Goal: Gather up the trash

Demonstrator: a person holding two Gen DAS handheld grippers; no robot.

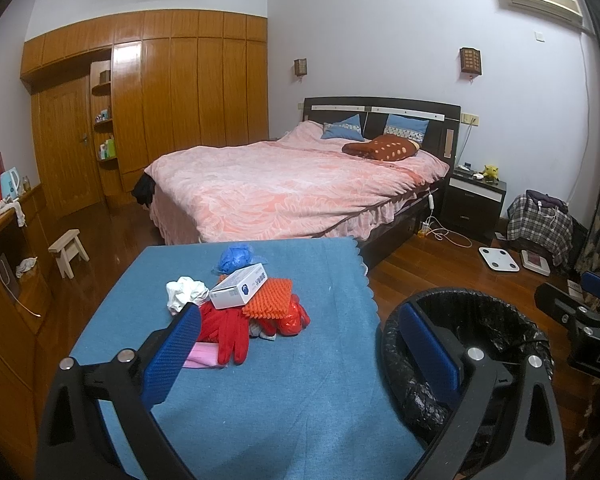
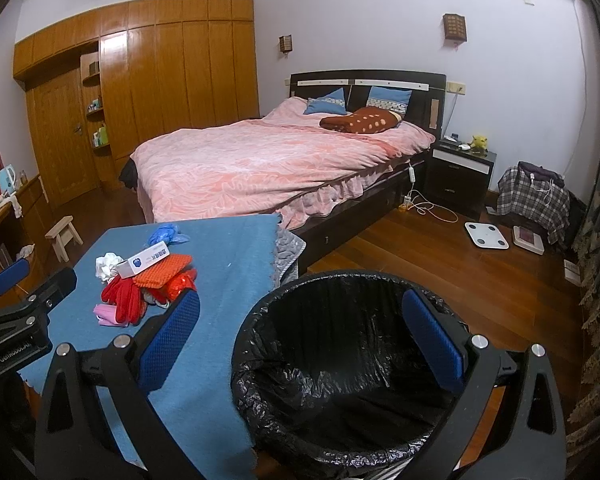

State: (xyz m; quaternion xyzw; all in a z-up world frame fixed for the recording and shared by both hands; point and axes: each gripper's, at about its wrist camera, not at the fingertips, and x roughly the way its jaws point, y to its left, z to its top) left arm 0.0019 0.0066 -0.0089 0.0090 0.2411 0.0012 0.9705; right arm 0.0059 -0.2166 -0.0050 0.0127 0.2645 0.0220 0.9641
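Both tools are released, fingers spread wide and holding nothing. From its own camera the left tool point(image 1: 296, 344) hangs over the blue surface point(image 1: 300, 380), with the trash pile at about 11 o'clock from it and the bin point(image 1: 480, 320) at 3 o'clock. The right tool point(image 2: 304, 340) hovers over the bin's black liner point(image 2: 340, 340), with the pile off at 10 o'clock.

The pile sits near the middle of the surface: a white box point(image 1: 240, 286) lies on top of an orange mat point(image 1: 270, 300), red gloves point(image 1: 228, 332) spill toward the near edge, a pink scrap point(image 1: 204, 358) pokes out from under them, a white wad point(image 1: 186, 292) lies at the pile's 9 o'clock and a blue wad point(image 1: 236, 258) at its 12 o'clock. None of it is in the bin yet, so I judge the task barely begun.

Risks, as I read them: the pieces overlap, so pinching the gloves could drag the mat and tip the box off. The pink scrap lies flat and may slip from the fingers. The cloth on the surface could get pinched along with thin items. Carrying across the gap between surface and bin, a loose glove might drop to the floor.
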